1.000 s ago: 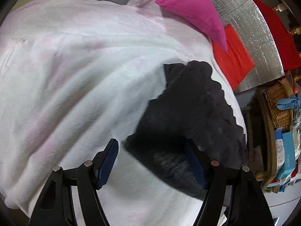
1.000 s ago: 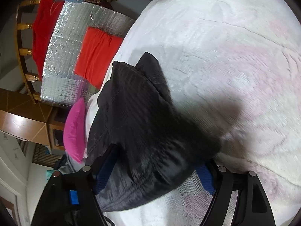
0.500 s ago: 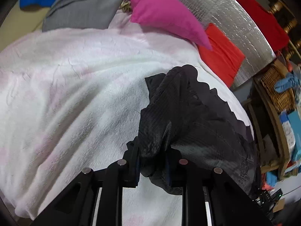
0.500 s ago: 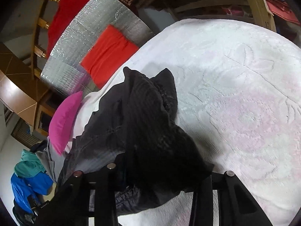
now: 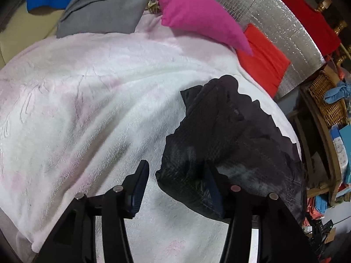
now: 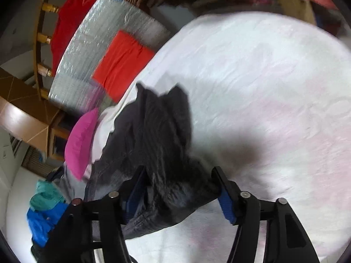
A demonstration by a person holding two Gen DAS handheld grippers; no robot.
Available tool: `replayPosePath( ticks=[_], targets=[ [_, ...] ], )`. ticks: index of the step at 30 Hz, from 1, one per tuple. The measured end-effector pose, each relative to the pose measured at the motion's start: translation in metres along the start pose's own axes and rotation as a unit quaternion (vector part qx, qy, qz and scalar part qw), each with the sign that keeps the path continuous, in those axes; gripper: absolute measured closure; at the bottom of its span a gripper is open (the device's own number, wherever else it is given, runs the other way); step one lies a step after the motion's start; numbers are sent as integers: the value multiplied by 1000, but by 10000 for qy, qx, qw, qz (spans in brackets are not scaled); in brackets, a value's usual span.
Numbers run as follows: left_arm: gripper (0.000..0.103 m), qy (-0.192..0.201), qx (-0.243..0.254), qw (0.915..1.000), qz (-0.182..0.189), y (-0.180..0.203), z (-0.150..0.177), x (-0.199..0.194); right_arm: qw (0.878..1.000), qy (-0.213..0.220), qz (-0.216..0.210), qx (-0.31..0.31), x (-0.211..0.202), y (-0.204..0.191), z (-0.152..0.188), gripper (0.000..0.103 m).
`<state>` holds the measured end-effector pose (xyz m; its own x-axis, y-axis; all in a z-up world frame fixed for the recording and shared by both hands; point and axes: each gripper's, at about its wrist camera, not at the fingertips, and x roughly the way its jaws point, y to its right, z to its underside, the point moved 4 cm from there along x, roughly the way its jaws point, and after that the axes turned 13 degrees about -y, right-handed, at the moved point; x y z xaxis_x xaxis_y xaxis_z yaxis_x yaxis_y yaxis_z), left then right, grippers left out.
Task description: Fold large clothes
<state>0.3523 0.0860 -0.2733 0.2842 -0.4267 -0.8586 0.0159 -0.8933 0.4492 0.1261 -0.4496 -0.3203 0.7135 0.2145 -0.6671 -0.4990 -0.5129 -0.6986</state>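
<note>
A crumpled black garment (image 5: 230, 135) lies in a heap on a white and pale pink blanket (image 5: 87, 109). My left gripper (image 5: 175, 166) hangs just above the heap's near corner. Its jaws are opening; the cloth sags against the right finger (image 5: 211, 186) and the left finger (image 5: 138, 182) stands free over the blanket. In the right wrist view the same black garment (image 6: 158, 135) bunches between the fingers of my right gripper (image 6: 179, 169). Those jaws are opening too, and the pads no longer squeeze the cloth.
At the blanket's far edge lie a pink cushion (image 5: 197, 15), a grey garment (image 5: 103, 6) and a folded red cloth (image 5: 265, 59) against a silver foil mat (image 5: 274, 17). A wicker basket (image 5: 329, 100) and shelves stand to the right. Blue and teal clothes (image 6: 43, 210) are piled beyond.
Half a second ago both grippers were pinched shut on the black garment and lifting a fold. Now both pairs of jaws have spread apart and the cloth has slumped back.
</note>
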Motion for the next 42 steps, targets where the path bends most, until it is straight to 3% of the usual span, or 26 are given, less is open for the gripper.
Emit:
replayPosePath(
  ticks=[3,9,10,11,12,14,17,19,23,27,29,31,33,35,42],
  targets=[
    [49,-135,-21,9999,40,0,-3,5,9996,84,-148,218,-2,3,-14,28],
    [49,-365,303,9988,-124,16,-15,22,9934,-1068,-360,201,56,-2,-23,29],
    [50,-372,334,9986,-152,18,-17,25,9933,-1103,-333,129,60,-4,-20,34],
    [51,-376,350,9985,-173,19,-17,26,9940,-1070,-224,4,62,-9,-18,51],
    [64,-339,395,9984,-234,21,-19,26,9952,-957,-83,-205,59,-18,-17,59],
    [71,-315,527,9975,-345,24,-21,26,9965,-752,-95,-354,49,-28,-16,69],
    [73,-204,663,9963,-501,30,-23,24,9982,-485,-233,-256,38,-33,-12,70],
    [72,-247,747,9943,-715,32,-21,33,9981,-584,69,-182,52,-21,-5,70],
    [63,-180,1030,9866,-1249,39,-16,37,9977,-674,-7,83,60,-12,0,57],
    [63,156,1396,9752,-1708,55,-6,15,9980,-466,371,-204,38,-25,2,40],
    [59,452,1518,9703,-1830,63,0,-2,9975,-192,521,-446,15,-31,3,38],
    [43,841,1637,9637,-1934,75,9,-25,9954,43,669,-689,-8,-29,4,37],
    [37,1157,1711,9576,-2009,84,17,-42,9933,205,737,-867,-23,-36,7,36],
    [37,1386,1789,9519,-2066,94,24,-58,9908,342,775,-1055,-40,-45,12,36],
    [36,1721,1956,9445,-1999,119,48,-95,9853,579,640,-1473,-71,-81,30,36]
  ],
)
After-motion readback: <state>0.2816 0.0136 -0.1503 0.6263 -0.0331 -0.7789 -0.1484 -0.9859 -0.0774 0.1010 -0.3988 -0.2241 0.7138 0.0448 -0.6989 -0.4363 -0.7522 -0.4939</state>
